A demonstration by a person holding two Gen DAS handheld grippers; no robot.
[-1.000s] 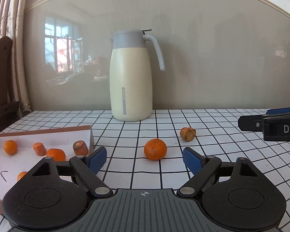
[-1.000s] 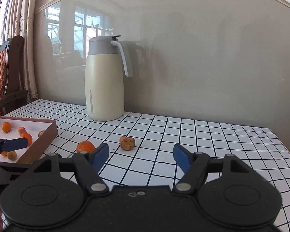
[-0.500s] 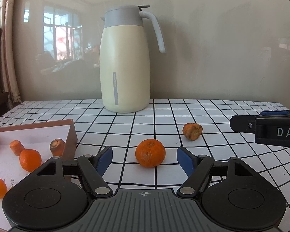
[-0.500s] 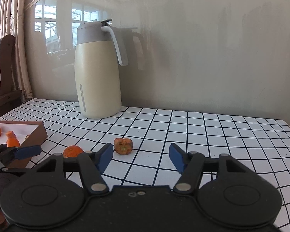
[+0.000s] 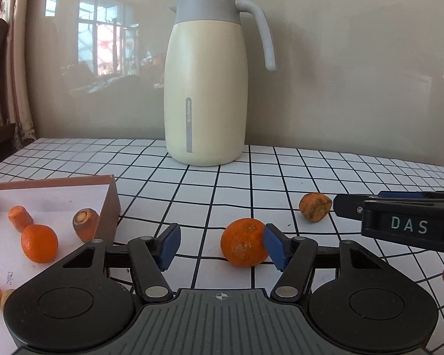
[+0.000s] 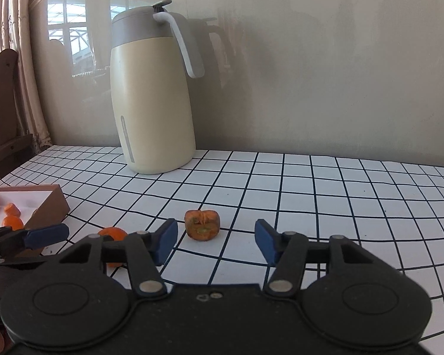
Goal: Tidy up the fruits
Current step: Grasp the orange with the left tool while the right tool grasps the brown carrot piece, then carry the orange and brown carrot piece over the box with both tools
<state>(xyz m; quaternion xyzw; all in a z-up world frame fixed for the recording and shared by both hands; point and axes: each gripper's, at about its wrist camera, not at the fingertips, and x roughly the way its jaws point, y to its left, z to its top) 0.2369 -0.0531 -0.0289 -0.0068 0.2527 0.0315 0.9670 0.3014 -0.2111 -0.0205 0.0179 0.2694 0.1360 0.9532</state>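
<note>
Grippers both low over the grid-patterned tablecloth (image 5: 325,174), pointing toward the far wall. Left gripper (image 5: 222,244) had its jaws spread wide, the right blue pad (image 5: 273,245) at the side of a mandarin (image 5: 242,242); whether pad and peel touched could not be told, and the left pad stood apart from the fruit. Right gripper (image 6: 216,238) also had jaws apart, holding nothing, with a carrot stub (image 6: 202,224) just beyond its fingertips, nearer the left pad.

Compared with a second earlier, both grippers had advanced: the mandarin had sat clear ahead of the left jaws, and now lay between them. The carrot stub had drawn closer to the right gripper as well. The thermal jug (image 5: 205,88) loomed larger in both views.

Mandarin round, pitted peel, bright orange. Carrot stub short and blunt, dull brown-orange, cut face showing. Cardboard box (image 5: 109,207) at left, brown wall, white floor, holding more mandarins and carrot pieces. Jug smooth cream body, grey lid, pale curved handle, standing upright at the far side of the table. Gripper bodies matte black plastic.
</note>
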